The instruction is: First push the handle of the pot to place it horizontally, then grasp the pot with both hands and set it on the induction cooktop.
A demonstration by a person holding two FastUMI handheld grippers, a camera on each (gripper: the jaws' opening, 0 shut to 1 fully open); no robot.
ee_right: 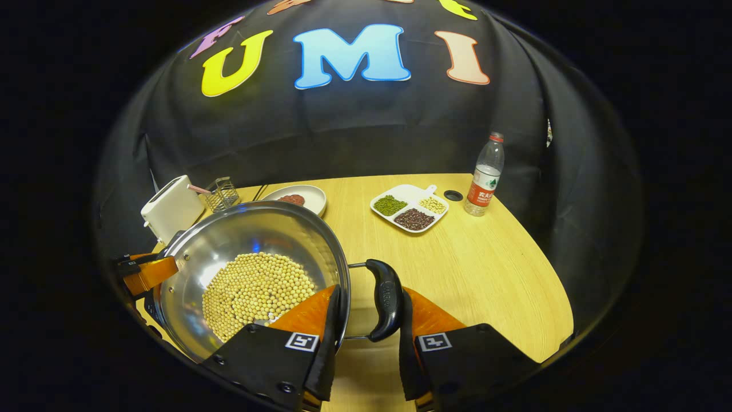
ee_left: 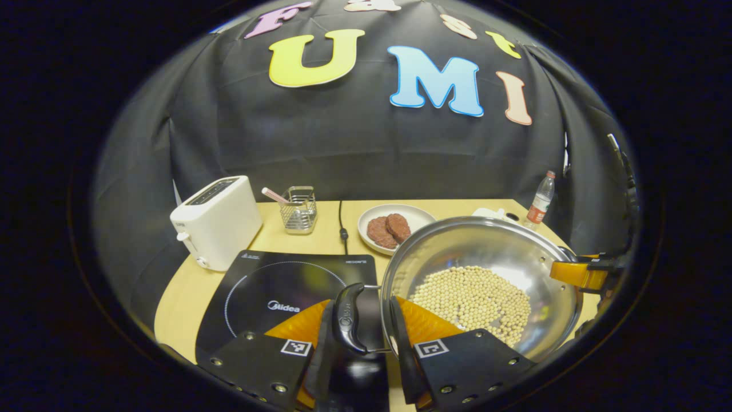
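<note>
A steel pot [ee_left: 486,240] holding soybeans [ee_left: 474,297] is just right of the black induction cooktop [ee_left: 274,286], with its rim over the cooktop's right edge. My left gripper [ee_left: 363,320] is shut on the pot, one finger outside the black side handle [ee_left: 349,315] and the other against the rim. Across the pot, the right gripper [ee_left: 577,274] holds the opposite handle. In the right gripper view, my right gripper [ee_right: 369,297] clamps the pot [ee_right: 251,229] the same way, around its handle [ee_right: 386,297] and rim. The left gripper [ee_right: 143,274] shows at the far side.
A white toaster [ee_left: 217,220], a wire holder [ee_left: 299,209] and a plate [ee_left: 420,216] with two patties stand behind the cooktop. A divided tray [ee_right: 426,191] of beans and a water bottle [ee_right: 485,177] are at the back right of the wooden table [ee_right: 486,274].
</note>
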